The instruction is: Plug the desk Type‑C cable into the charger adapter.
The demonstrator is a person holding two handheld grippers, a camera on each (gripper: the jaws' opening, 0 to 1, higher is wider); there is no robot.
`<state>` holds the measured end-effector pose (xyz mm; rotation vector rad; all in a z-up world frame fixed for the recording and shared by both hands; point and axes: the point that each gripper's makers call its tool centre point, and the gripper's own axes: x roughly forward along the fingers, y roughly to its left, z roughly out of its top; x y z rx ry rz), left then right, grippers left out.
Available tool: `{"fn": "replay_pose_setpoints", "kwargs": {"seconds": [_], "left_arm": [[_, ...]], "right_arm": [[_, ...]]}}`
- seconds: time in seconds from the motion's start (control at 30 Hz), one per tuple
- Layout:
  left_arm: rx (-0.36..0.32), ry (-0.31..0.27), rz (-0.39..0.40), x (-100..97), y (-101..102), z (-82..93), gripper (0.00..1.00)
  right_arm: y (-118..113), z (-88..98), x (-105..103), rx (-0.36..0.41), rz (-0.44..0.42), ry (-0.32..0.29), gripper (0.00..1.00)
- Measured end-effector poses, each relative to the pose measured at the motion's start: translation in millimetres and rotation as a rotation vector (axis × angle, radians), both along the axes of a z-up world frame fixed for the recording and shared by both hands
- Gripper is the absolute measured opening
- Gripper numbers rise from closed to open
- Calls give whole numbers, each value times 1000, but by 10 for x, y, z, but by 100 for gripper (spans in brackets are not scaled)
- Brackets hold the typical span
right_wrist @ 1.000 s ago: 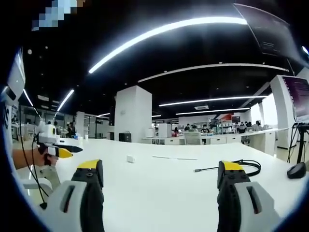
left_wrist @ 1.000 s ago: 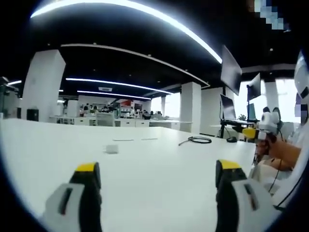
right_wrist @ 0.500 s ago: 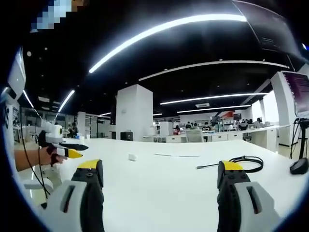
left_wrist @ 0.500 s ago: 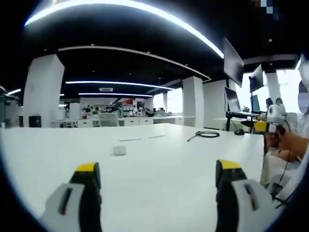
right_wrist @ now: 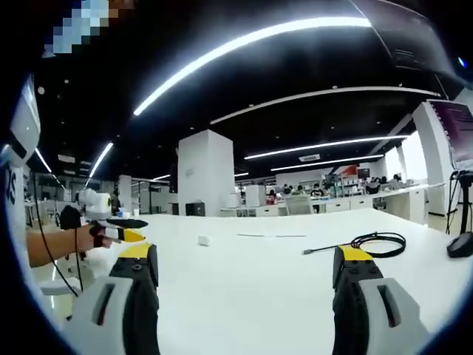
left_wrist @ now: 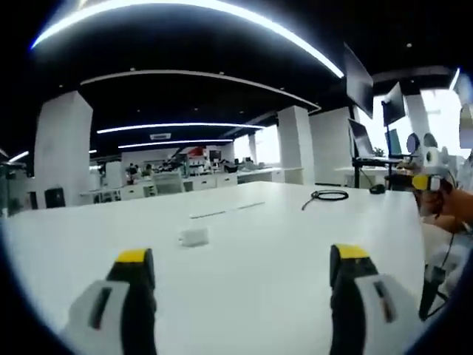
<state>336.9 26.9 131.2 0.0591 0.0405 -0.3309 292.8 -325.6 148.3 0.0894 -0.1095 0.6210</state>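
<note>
- Left gripper [left_wrist: 236, 296]: jaws apart, empty, low over the near white desk [left_wrist: 244, 244].
- Right gripper [right_wrist: 240, 296]: jaws apart, empty.
- Charger adapter [left_wrist: 194, 237]: mid-desk, untouched.
- Type-C cable [right_wrist: 369, 242]: coiled far right, well apart from it; plugging not started.

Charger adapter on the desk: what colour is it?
White. The charger adapter shows best in the left gripper view, a small white block on the white desk.

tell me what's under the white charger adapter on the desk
The charger adapter lies directly on the bare white desk; nothing visible beneath it. The black cable is coiled well apart.
</note>
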Motion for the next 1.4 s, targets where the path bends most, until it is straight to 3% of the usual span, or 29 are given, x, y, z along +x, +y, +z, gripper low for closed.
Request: {"fn": "replay_pose_setpoints", "kwargs": {"seconds": [0.33, 0.83, 1.4], "left_arm": [[73, -22, -34, 316, 86, 153, 98], [206, 3, -76, 861, 193, 247, 100], [287, 43, -113, 1416, 405, 305, 100]], "right_arm": [[9, -36, 7, -4, 2, 10, 100], [49, -76, 19, -11, 6, 25, 100], [90, -99, 30, -5, 11, 40, 100]]}}
